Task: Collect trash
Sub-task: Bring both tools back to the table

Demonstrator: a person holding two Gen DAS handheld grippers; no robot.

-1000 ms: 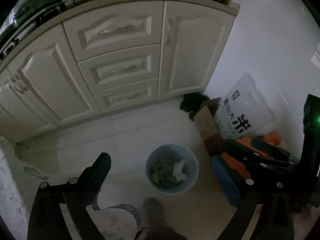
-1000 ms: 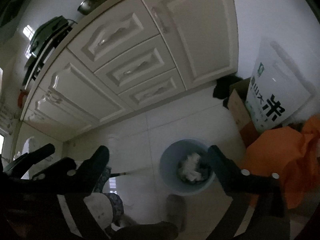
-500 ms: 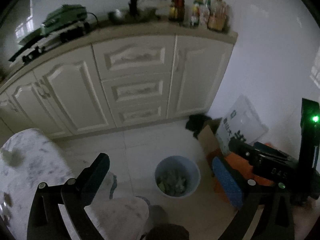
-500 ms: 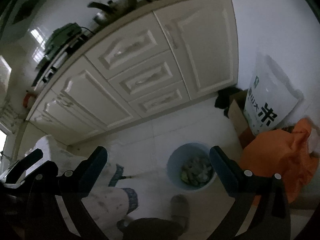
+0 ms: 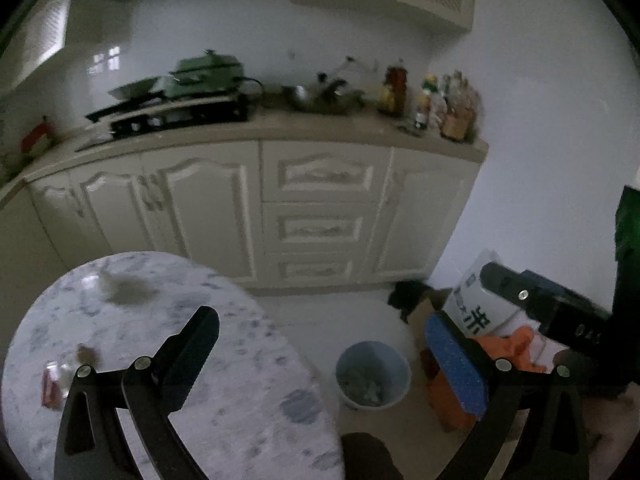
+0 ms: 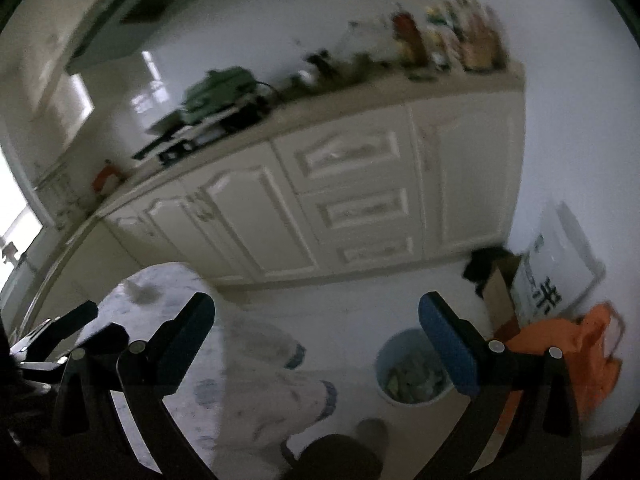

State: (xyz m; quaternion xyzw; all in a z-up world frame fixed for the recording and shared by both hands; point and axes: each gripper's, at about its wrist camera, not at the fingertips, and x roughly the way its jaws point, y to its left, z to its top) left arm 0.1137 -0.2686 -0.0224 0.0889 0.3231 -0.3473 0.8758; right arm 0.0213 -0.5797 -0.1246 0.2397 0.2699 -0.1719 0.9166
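- the left tongs (image 5: pixel 320 344) stand wide apart with nothing between them, raised over the near edge of a round marble tabletop (image 5: pixel 224 360).
- the right tongs (image 6: pixel 316 320) are also spread wide and carry nothing; below them are the floor and a draped patterned cloth (image 6: pixel 280 384).
- in the left wrist view the right tool shows as a dark body at the right edge, above the orange bag (image 5: pixel 516 340).
- a small blue bin (image 5: pixel 374 374) stands on the pale tiled floor (image 5: pixel 340 320), just right of the tabletop and in front of the cream cabinets (image 5: pixel 320 216); crumpled greyish trash lies inside it.
- in the right wrist view the same bin (image 6: pixel 412 372) sits beside the blue-padded right finger.
- on the tabletop, near its left side, lie a small red-and-white packet (image 5: pixel 52 386) and a brownish scrap (image 5: pixel 86 354) just beside it; both are too blurred to tell what they are.
- a greyish smudge (image 5: pixel 128 292) marks the far part of the tabletop.
- right of the bin, a brown cardboard box (image 5: pixel 424 312) and a white sack with dark printed characters (image 5: pixel 480 308) lean by the wall, with the orange bag touching them.
- the counter above the cabinets holds a stove with a green pot (image 5: pixel 208 72), a metal bowl and a cluster of bottles (image 5: pixel 432 100), all blurred.
- a dark shoe tip (image 5: pixel 368 456) shows at the bottom edge.
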